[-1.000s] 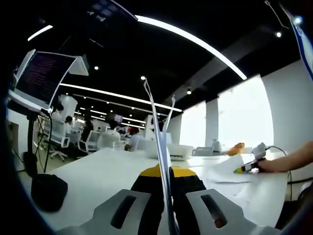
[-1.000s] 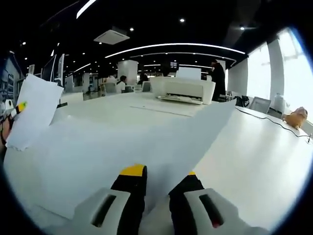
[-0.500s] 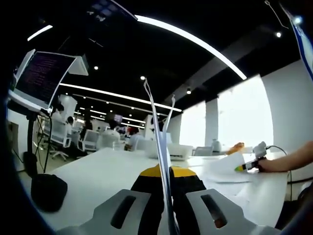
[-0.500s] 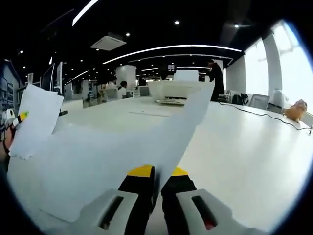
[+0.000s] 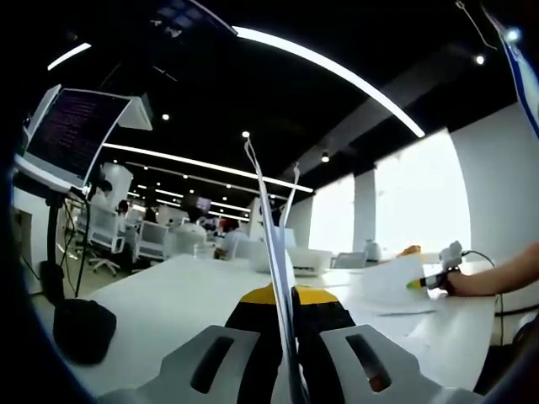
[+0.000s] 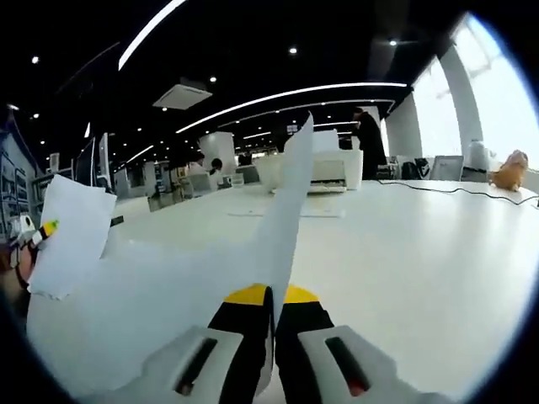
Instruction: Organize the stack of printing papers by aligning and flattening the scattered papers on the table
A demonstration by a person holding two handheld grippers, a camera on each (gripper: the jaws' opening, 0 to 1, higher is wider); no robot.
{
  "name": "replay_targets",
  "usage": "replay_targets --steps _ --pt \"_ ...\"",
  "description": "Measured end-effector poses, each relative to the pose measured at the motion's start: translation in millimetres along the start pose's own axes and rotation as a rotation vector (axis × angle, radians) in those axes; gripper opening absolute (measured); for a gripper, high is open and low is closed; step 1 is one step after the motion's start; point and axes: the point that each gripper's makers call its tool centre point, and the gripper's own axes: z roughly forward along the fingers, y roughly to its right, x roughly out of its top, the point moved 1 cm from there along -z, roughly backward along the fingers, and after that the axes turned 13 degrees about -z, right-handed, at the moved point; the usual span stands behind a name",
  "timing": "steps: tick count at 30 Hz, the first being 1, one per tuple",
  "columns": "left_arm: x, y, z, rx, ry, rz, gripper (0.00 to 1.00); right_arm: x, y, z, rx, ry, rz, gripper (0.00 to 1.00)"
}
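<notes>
In the left gripper view my left gripper [image 5: 285, 299] is shut on a few white sheets [image 5: 268, 210] held upright and seen edge-on. Across the white table [image 5: 185, 290] my right gripper [image 5: 416, 284] holds a sheet [image 5: 386, 288] just above the surface. In the right gripper view my right gripper [image 6: 271, 296] is shut on one sheet [image 6: 286, 202] that rises twisted in front of the camera. More loose papers [image 6: 143, 311] lie flat on the table to its left. At the far left, my left gripper [image 6: 46, 227] holds its upright sheets [image 6: 72, 240].
A white printer [image 6: 324, 168] stands at the table's far end with a person [image 6: 368, 139] beside it. A cable [image 6: 459, 190] and an orange toy [image 6: 509, 167] lie at the right. A black object [image 5: 80, 330] sits near a monitor stand [image 5: 72, 130]. A person's arm [image 5: 497, 273] holds the right gripper.
My right gripper's jaws have closed on the sheet and lifted it, so it now stands nearly edge-on. The left gripper and its sheets have stayed put.
</notes>
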Motion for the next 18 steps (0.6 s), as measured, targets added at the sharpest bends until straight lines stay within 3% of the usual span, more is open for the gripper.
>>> replay_targets --steps 18 --pt "-1.0 -0.9 0.8 0.002 -0.006 0.001 0.07 3.0 -3.4 -2.2 0.023 0.010 0.065 0.00"
